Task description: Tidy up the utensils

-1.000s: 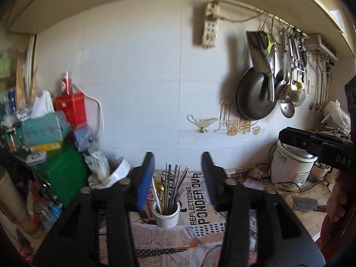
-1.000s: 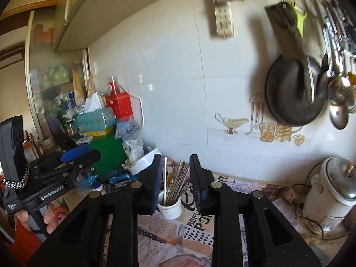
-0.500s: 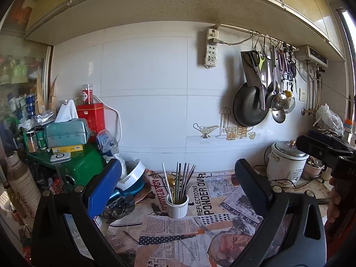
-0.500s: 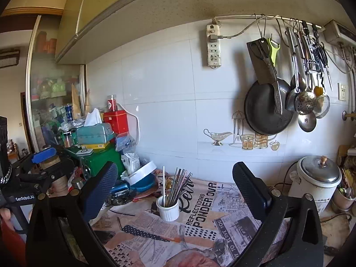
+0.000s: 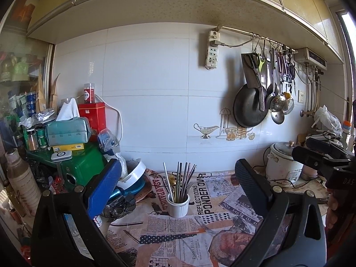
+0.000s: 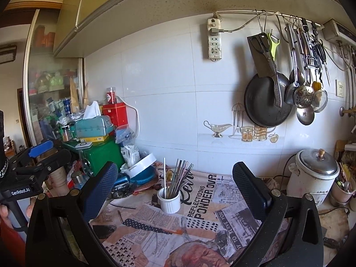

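Both grippers spread wide over a newspaper-print counter, nothing between the jaws.

The newspaper-print cloth [image 5: 213, 202] reads "REFLECTIONS PONDER OVER" and "TO SERVE YOU". The left gripper [image 5: 178, 178], marked "GenRobot.AI" in the right wrist view, and the right gripper [image 6: 175, 178] have just been opening; each stands fully apart and empty. The white ribbed cup [image 6: 169, 201] of metal chopsticks [image 6: 178, 178] stands upright on the cloth, ahead of both grippers, untouched.

Both tongs drew back from the white cup [image 5: 178, 207] of chopsticks [image 5: 183, 181] on the bench. The left tongs [image 5: 175, 184] and right tongs [image 6: 174, 183] had just been opening, from narrow around the chopsticks to wide, with nothing held between them.
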Tool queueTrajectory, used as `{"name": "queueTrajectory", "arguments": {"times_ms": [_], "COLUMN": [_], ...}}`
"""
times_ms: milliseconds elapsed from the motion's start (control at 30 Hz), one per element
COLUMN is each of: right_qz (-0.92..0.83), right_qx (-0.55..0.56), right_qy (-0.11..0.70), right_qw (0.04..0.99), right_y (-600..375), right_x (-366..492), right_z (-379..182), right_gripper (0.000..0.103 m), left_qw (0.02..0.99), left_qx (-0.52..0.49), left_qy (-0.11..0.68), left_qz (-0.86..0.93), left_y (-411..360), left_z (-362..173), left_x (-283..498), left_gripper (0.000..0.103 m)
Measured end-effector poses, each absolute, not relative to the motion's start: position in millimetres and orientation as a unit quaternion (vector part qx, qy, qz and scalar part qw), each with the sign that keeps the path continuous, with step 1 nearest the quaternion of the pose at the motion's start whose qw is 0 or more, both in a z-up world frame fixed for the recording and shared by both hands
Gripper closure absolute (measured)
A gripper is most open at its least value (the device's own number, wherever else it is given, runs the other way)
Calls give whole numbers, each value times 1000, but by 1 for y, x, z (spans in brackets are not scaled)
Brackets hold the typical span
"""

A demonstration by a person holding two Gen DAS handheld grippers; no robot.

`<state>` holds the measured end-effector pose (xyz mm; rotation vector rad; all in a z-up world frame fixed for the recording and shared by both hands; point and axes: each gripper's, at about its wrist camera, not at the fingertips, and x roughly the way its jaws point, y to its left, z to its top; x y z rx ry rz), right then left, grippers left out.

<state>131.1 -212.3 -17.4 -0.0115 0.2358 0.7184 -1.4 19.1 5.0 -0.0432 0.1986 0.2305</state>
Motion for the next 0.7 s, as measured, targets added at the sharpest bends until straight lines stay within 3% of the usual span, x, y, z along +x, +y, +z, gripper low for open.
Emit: {"name": "queueTrajectory", "arguments": {"times_ms": [700], "right_qz": [356], "right_qx": [-12], "right_qy": [125], "right_qw": [926], "right_y": [-204], "right_x": [139], "right_z": [-18], "right_gripper": [0], "left_qw": [987], "left_qx": [-36], "left_qy": [108], "left_qz": [112], "left_y": [26], "left_z": [-2], "left_x": [13], "left_gripper": [1]}}
